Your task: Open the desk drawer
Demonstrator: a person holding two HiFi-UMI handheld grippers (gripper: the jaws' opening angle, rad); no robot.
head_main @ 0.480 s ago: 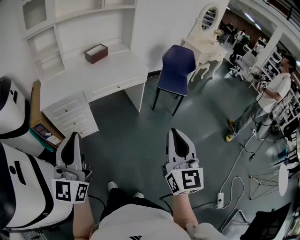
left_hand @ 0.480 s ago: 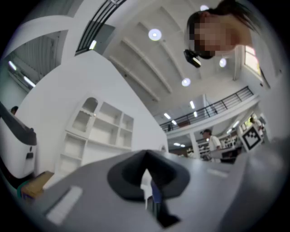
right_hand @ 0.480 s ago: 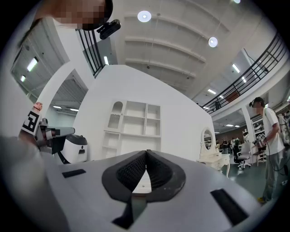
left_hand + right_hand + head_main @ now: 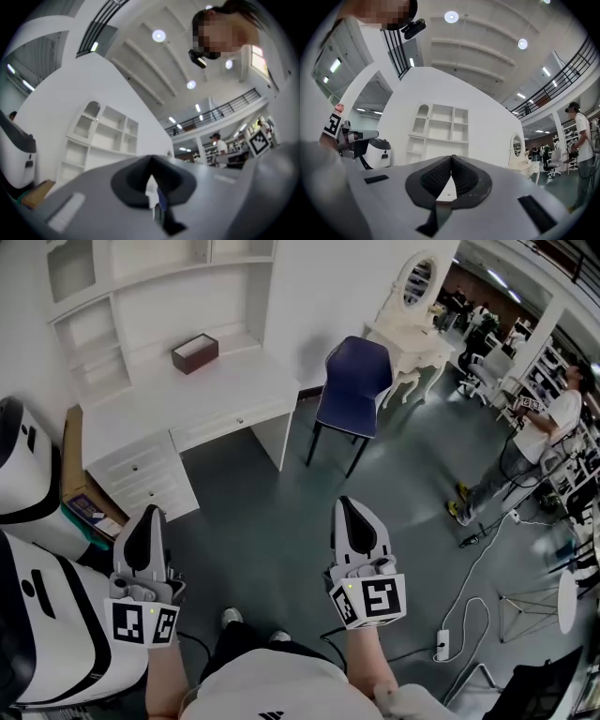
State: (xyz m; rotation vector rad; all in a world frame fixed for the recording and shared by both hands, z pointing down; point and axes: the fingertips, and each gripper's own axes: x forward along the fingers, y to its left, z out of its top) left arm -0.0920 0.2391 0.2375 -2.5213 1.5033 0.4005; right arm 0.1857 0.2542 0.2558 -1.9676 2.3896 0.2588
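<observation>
A white desk (image 4: pixel 187 390) with a shelf unit stands against the wall at the upper left, well away from both grippers. Its shallow drawer (image 4: pixel 230 418) under the top is closed, and so is the stack of side drawers (image 4: pixel 141 476). My left gripper (image 4: pixel 144 517) and right gripper (image 4: pixel 348 508) are held side by side low in the head view, pointing toward the desk. Both are shut with nothing between the pads. The right gripper view shows the shelves (image 4: pixel 440 126) above its closed jaws; the left gripper view shows the shelves (image 4: pixel 101 136) too.
A brown box (image 4: pixel 195 352) sits on the desktop. A blue chair (image 4: pixel 353 388) stands right of the desk, beside a white vanity with an oval mirror (image 4: pixel 412 320). White machines (image 4: pixel 37 615) crowd the left. A person (image 4: pixel 553 423) stands far right, and cables (image 4: pixel 469 596) cross the grey floor.
Both grippers hold the same place in the head view. The scene has shifted slightly, and the person at the far right has moved a little.
</observation>
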